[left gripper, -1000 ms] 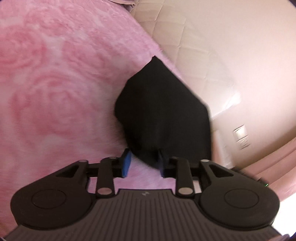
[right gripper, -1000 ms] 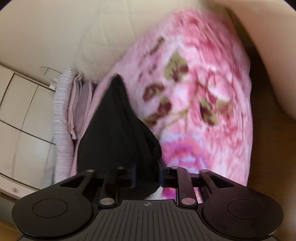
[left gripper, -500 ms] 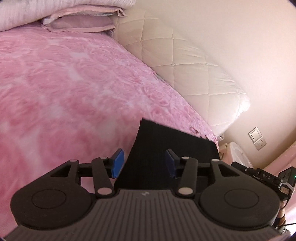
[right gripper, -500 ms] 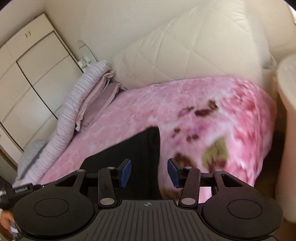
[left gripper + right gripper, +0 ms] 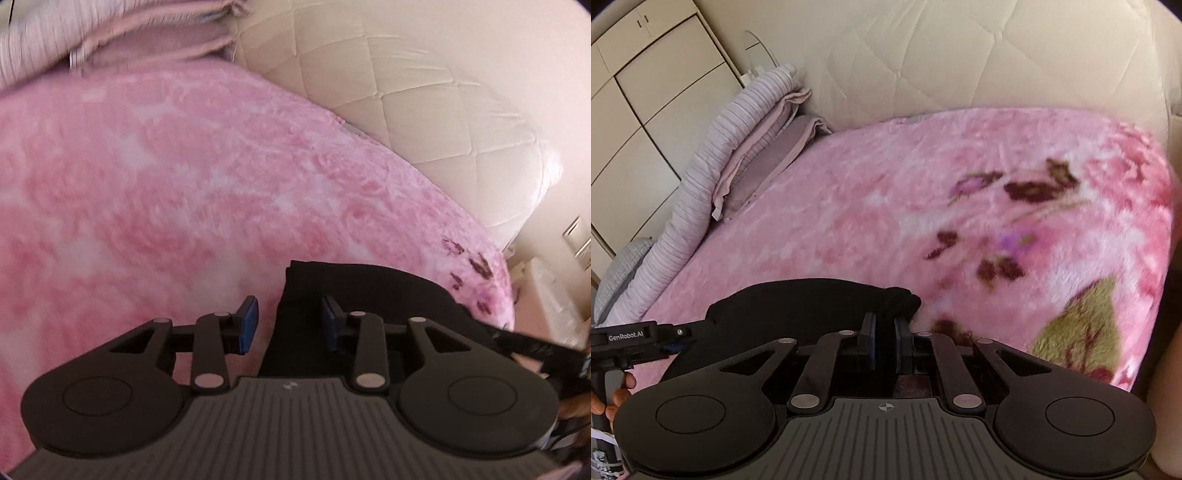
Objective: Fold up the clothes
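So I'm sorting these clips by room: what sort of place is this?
Most likely a bedroom: a pink floral blanket covers a bed, with a padded headboard behind, pillows and cupboards.

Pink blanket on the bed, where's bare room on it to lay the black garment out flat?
The pink blanket is bare across its middle, from the folded bedding at the left to the quilted headboard behind. It is crowded only at the near edge, where the black garment, left gripper and right gripper sit.
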Demonstrator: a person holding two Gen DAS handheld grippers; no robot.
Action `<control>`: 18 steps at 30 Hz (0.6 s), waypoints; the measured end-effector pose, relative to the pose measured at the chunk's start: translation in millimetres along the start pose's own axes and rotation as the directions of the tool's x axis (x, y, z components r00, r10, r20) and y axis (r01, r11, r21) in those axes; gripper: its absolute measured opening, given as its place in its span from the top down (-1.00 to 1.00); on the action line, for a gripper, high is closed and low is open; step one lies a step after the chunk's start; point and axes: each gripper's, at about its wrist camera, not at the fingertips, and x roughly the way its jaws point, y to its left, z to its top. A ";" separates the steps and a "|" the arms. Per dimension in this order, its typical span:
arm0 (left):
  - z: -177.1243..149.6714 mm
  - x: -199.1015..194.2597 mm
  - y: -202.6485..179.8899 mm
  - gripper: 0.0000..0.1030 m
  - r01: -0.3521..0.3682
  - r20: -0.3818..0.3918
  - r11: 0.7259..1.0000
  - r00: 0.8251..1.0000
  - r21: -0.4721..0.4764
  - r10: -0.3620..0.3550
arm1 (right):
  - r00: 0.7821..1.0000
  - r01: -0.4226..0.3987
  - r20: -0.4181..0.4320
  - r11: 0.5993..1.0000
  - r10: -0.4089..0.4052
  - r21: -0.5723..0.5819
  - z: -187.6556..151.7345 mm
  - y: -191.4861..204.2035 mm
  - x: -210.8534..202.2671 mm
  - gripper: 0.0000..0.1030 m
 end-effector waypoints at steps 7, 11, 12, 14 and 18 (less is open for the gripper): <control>14.6 -14.3 -39.3 0.45 0.023 0.052 0.993 0.998 0.117 -0.029 | 0.995 0.050 0.097 0.990 -0.038 -0.129 15.6 31.6 -38.7 0.79; 6.0 13.0 -50.6 0.45 0.011 -0.002 0.988 1.000 0.157 -0.011 | 0.997 0.069 0.054 0.972 -0.058 -0.225 8.9 44.6 -18.2 0.79; 1.5 20.2 -50.3 0.45 -0.005 -0.006 0.986 1.000 0.169 0.006 | 0.997 0.083 0.024 0.965 -0.080 -0.247 3.1 43.0 -7.0 0.80; -7.6 34.6 -49.7 0.44 -0.037 -0.014 0.981 0.999 0.193 0.041 | 0.995 0.096 -0.012 0.958 -0.103 -0.270 -6.0 37.8 9.7 0.83; -0.5 25.4 -47.6 0.45 -0.064 -0.032 0.981 0.997 0.182 0.071 | 0.996 0.069 -0.037 0.970 -0.080 -0.235 -0.2 28.1 11.4 0.84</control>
